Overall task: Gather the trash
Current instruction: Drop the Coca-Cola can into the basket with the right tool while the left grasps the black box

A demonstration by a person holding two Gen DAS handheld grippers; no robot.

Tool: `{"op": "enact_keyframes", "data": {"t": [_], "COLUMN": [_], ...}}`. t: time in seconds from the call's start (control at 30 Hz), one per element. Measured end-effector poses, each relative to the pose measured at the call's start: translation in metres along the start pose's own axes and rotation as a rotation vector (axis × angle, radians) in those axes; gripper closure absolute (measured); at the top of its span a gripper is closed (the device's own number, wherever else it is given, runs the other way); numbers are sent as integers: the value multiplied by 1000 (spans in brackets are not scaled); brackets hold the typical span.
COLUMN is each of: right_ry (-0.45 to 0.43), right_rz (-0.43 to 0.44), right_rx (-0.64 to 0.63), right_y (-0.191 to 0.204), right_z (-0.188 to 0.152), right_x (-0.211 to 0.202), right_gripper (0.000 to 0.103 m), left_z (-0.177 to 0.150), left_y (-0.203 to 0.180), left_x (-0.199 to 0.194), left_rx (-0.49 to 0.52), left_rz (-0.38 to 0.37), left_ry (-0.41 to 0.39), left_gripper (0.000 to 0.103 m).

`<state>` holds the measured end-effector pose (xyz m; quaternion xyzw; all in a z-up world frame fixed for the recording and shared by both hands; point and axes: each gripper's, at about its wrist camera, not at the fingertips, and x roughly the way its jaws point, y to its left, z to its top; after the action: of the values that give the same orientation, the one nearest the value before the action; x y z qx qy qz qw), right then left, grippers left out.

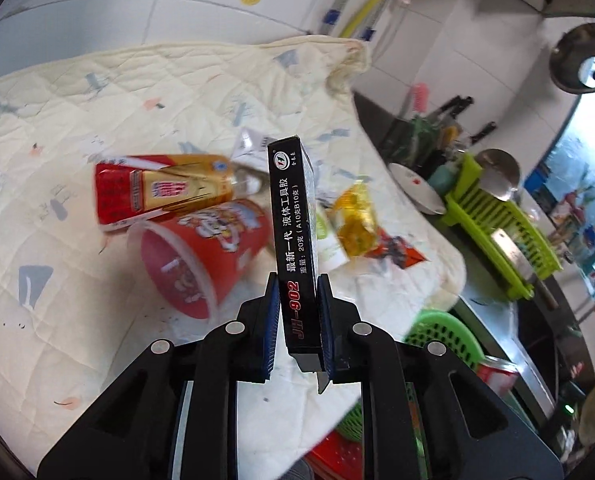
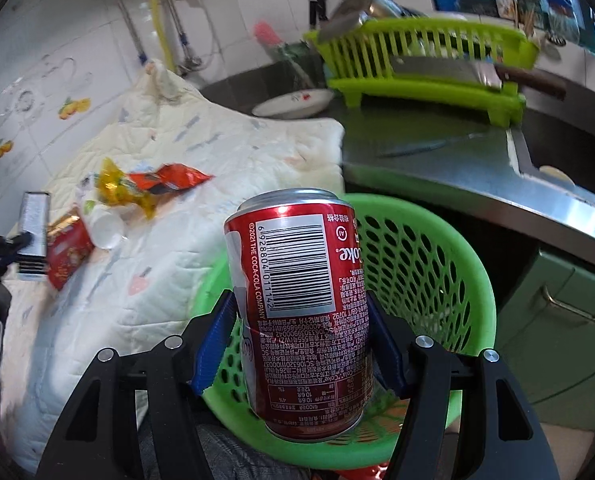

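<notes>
Left gripper (image 1: 298,316) pinching a black box (image 1: 293,216), right gripper (image 2: 303,336) clamping a cola can (image 2: 297,304) over the green basket (image 2: 437,248). Cup (image 1: 201,252), carton (image 1: 161,192), wrappers (image 1: 357,220) left on the quilt (image 1: 97,92) beside the basket.

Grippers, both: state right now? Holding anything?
Left gripper: closed on the black glue box, lifted off the quilt.
Right gripper: closed on the red cola can, over the green basket.
</notes>
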<state>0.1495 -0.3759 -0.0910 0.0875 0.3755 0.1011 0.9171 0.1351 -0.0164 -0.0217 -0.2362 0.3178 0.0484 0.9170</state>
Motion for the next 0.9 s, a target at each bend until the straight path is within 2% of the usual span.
{"op": "enact_keyframes", "data": {"t": [0.23, 0.43, 0.5, 0.7, 0.9], "right_ry": [122, 150, 150, 118, 60], "right_rz": [7, 32, 50, 69, 45], "right_rx": [108, 206, 245, 253, 237], "right_y": [-9, -13, -16, -18, -27], "right_z": [2, 3, 3, 2, -1], "right_x": [48, 70, 74, 62, 26], "right_gripper": [41, 40, 36, 36, 35], "left_z": [-5, -14, -17, -30, -52], "left_y": [-30, -55, -63, -92, -120], "left_x": [-5, 2, 4, 16, 36], "left_rx": [83, 165, 187, 278, 370], "left_rz": [-88, -150, -161, -216, -255], "left_ry": [25, 63, 74, 121, 199], "left_gripper": [86, 86, 86, 86, 86]}}
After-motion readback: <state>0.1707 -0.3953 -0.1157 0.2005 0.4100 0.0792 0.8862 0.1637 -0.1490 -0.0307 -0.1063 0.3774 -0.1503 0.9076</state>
